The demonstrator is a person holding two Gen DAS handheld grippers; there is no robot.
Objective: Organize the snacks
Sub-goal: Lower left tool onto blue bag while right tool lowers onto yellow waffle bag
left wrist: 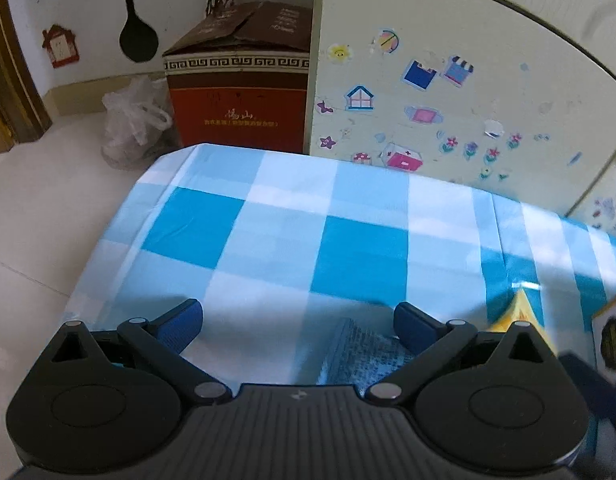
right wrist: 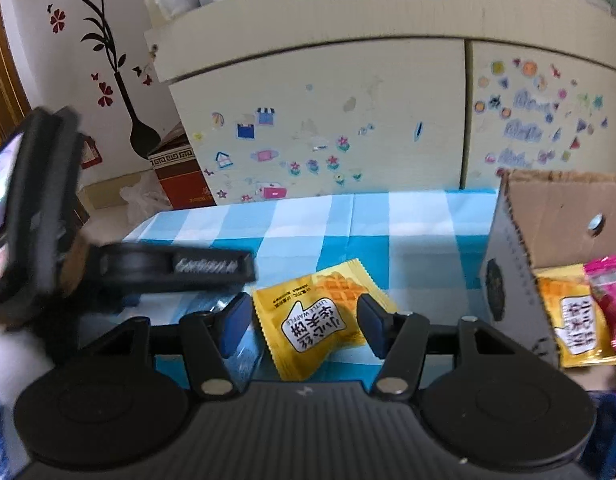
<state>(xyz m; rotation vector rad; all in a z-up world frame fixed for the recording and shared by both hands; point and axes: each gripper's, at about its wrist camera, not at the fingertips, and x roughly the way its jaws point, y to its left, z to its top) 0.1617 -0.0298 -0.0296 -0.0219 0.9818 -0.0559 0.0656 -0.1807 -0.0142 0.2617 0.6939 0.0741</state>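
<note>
Left gripper (left wrist: 298, 326): released, jaws wide, nothing pressed between the pads; a pale blue printed packet (left wrist: 359, 354) lies under it on the checked tablecloth (left wrist: 268, 220), near edge, towards the right finger.
Yellow waffle packet (right wrist: 321, 314): flat on the cloth, centre of the right wrist view, between the right gripper's blue pads (right wrist: 234, 322) but apart from both.
Right gripper (right wrist: 304, 320): half open, straddling the packet, not yet clamped.
Handling: a judgement — light, soft, crinkly foil, likely slippery; the waffle inside may crush; best pinched across the crimped side seams, gently.
Cardboard box (right wrist: 555, 208): right, just beside the packet; it already holds another yellow packet (right wrist: 573, 320) and a pink one (right wrist: 609, 300) — probably the place to put this one.
</note>
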